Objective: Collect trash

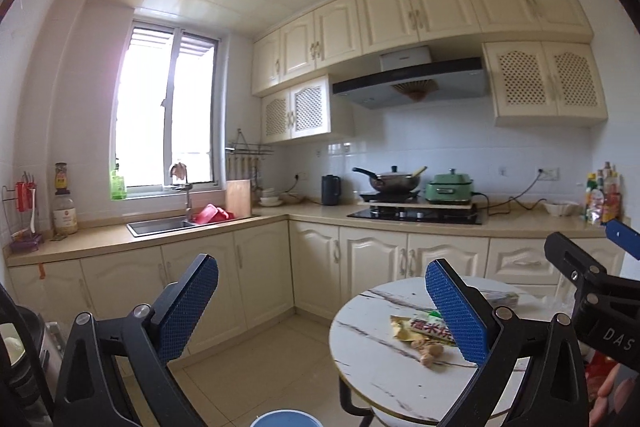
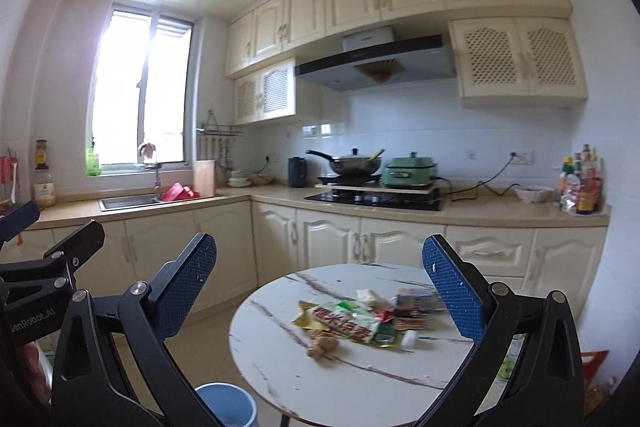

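Left gripper (image 1: 320,311): jaws wide apart, nothing between.
Right gripper (image 2: 320,291): also spread wide, empty.
Trash (image 2: 360,319): wrappers + ginger piece piled on round desk (image 2: 280,379), approx. centre, toward 12 o'clock.
Bin (image 2: 228,405): blue, on floor at desk's 8 o'clock.
Risk: thin wrappers could slip from pads; small bits could be swept off desk edge, missing the bin.

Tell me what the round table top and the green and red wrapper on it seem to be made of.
Round table top: looks like glossy marble or a marble-look slab, white with dark veins; which one is unclear. Green and red wrapper: likely thin printed plastic film, crinkled and shiny.
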Motion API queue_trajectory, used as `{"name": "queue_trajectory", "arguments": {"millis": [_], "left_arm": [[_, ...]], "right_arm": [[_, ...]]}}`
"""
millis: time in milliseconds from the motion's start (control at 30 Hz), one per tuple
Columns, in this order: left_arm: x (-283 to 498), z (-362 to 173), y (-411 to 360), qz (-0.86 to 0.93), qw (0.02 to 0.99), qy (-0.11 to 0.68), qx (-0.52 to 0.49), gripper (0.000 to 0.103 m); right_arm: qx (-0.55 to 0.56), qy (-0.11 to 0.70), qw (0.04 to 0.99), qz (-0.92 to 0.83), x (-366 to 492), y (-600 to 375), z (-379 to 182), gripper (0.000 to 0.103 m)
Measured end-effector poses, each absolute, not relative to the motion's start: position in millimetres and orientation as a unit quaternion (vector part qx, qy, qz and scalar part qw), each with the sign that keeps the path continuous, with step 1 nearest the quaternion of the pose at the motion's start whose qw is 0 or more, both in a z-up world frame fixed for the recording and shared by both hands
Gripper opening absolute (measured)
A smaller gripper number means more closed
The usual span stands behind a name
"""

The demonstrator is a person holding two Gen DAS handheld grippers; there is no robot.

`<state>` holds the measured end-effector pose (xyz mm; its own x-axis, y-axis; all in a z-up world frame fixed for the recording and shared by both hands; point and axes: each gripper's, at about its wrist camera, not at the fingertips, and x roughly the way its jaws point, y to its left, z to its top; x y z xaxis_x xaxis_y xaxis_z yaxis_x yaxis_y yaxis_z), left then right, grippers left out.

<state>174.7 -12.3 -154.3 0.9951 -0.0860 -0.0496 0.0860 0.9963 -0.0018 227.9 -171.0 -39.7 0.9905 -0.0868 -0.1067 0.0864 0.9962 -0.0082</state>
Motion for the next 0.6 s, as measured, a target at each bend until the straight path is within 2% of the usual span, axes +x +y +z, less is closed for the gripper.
{"name": "queue_trajectory", "arguments": {"millis": [233,400,600], "left_arm": [[166.0,-128.0,-3.9,-0.057,0.997,0.043,0.015,0.102],[200.8,-103.5,-7.4,-0.071,0.995,0.067,0.007,0.102],[243.3,-105.1,-13.3,-0.077,0.991,0.105,0.020,0.102]], "right_arm": [[0.011,0.056,0.996,-0.071,224.3,-206.5,-38.9,0.103],[0.016,0.064,0.994,-0.092,230.6,-230.9,-45.0,0.103],[0.020,0.093,0.988,-0.120,252.5,-264.3,-61.3,0.103]]}}
